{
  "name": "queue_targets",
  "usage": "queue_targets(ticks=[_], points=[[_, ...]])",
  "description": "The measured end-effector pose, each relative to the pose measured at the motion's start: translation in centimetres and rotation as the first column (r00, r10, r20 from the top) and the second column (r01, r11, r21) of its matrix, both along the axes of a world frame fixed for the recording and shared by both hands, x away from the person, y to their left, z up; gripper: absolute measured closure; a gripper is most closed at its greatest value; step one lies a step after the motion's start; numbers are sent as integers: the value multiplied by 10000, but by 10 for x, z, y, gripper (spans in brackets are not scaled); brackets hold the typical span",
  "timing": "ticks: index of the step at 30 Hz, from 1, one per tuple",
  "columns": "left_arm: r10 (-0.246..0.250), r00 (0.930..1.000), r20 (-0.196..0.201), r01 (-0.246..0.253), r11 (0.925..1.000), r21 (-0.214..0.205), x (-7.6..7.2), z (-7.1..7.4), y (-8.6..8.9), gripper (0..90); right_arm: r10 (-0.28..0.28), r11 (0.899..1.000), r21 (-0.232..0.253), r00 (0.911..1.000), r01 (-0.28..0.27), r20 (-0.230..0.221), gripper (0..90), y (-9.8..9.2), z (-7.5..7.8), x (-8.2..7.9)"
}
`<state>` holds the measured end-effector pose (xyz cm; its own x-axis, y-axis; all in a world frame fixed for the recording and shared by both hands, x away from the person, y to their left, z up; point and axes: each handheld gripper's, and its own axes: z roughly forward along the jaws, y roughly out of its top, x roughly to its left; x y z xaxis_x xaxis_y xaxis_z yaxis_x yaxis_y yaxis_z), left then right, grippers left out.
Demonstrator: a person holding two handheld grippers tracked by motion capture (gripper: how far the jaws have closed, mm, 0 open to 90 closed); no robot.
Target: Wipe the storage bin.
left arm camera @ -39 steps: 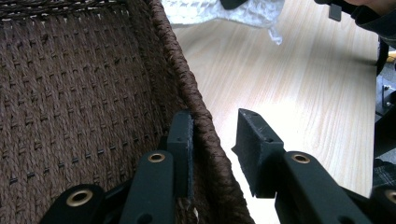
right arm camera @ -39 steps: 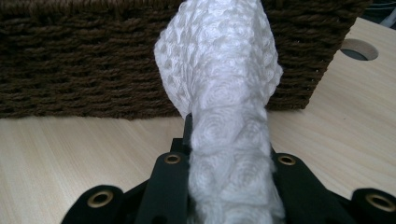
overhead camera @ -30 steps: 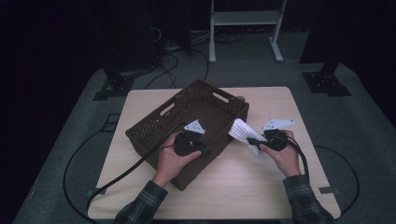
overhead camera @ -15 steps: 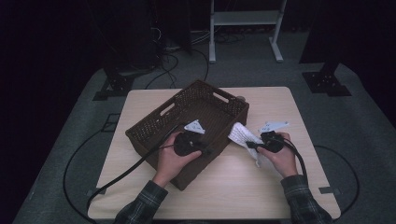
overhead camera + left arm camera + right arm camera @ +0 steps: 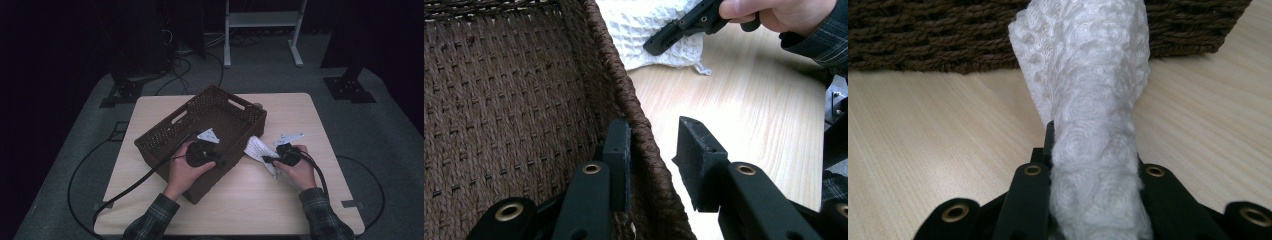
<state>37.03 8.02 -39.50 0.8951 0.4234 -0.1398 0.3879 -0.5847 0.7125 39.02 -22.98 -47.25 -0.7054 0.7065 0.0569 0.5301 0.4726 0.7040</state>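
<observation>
cloth (image 5: 1093, 100): white, lying beside basket (image 5: 165, 135)
r gripper (image 5: 1088, 165): clenching cloth
l gripper (image 5: 651, 145): jaws apart, straddling basket wall

Dark brown woven basket (image 5: 165, 141), white waffle-textured cloth (image 5: 1093, 100), pale wood-grain table (image 5: 300, 115), plaid sleeves (image 5: 325, 220).

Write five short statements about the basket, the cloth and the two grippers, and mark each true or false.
1. The right gripper is shut on the white cloth. True.
2. The cloth lies inside the basket. False: it is outside, on the table against the basket's wall.
3. The left gripper straddles the basket's rim. True.
4. The left gripper's fingers are clamped shut. False: they stand apart.
5. The basket is white plastic. False: it is dark brown wicker.
</observation>
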Motion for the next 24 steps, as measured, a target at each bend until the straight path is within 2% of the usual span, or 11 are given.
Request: queue_targets(ticks=[3,9,14,19,24], points=[[-1,10000,-6,1,10000,-2,0,0,0,665,26,9998,-194,10000,-27,-53,756,1,-2,-1],[1,10000,1,-1,10000,2,0,0,0,666,31,9997,-235,10000,-33,-67,756,0,-2,-5],[-1,10000,9,1,10000,5,0,0,0,665,7,10000,93,9998,-9,175,756,-2,6,-8],[0,10000,11,0,10000,6,0,0,0,666,73,9983,577,9983,-107,587,756,-4,22,-14],[-2,10000,10,2,10000,6,0,0,0,666,106,9970,749,9964,-169,836,756,-3,31,-18]])
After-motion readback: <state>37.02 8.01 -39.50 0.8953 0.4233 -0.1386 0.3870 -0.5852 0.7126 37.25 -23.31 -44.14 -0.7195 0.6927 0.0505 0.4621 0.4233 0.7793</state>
